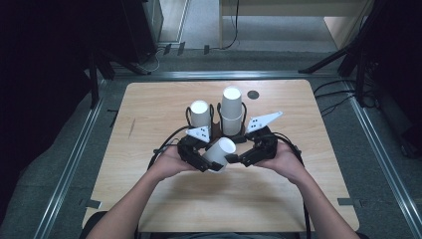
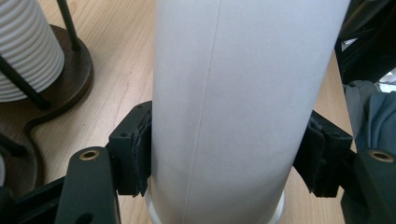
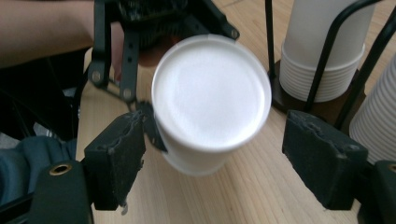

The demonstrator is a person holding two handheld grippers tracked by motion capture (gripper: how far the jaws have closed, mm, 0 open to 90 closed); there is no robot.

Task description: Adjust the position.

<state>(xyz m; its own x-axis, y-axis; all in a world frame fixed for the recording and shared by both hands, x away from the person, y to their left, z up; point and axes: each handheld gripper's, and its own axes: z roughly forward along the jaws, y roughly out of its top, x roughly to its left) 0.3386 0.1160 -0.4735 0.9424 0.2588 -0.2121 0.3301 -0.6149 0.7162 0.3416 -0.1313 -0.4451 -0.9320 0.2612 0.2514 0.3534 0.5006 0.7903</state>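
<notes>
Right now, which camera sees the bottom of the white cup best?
The right gripper view: the white cup turns its round bottom straight at that camera. The left gripper view shows the cup's side wall squeezed by the left gripper. The high view shows it small, tilted.

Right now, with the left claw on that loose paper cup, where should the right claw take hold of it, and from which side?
Grip the paper cup on its side wall just behind the closed bottom, which faces the right claw. Come in straight along the cup's axis, open jaws passing either side. The left claw already clamps the wall nearer the rim, so only the bottom end is free.
</notes>
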